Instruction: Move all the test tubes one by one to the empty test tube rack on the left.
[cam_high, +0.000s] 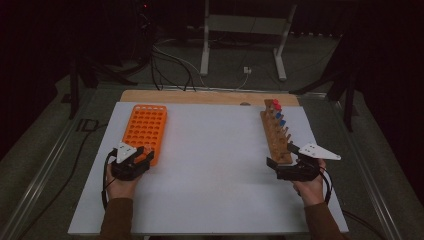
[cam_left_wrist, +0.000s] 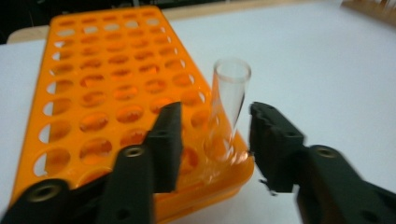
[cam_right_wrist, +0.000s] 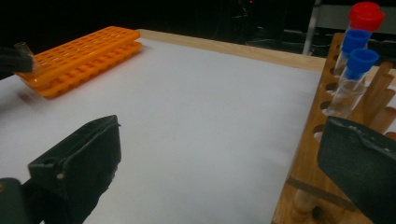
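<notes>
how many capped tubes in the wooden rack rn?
4: two red-capped tubes at the far end of the long wooden rack, then two blue-capped tubes just nearer. Capless ones may be hidden in the dim high view.

Clear glass test tube (cam_left_wrist: 227, 109), uncapped, open mouth up, leaning slightly, seated in a hole at the near right corner of the orange tube rack (cam_left_wrist: 100, 88). Rack is plastic, many round holes in rows, otherwise unfilled, flat on the white table at its left side. Tube stands between the left gripper's (cam_left_wrist: 212, 135) spread jaws, touching neither.
</notes>
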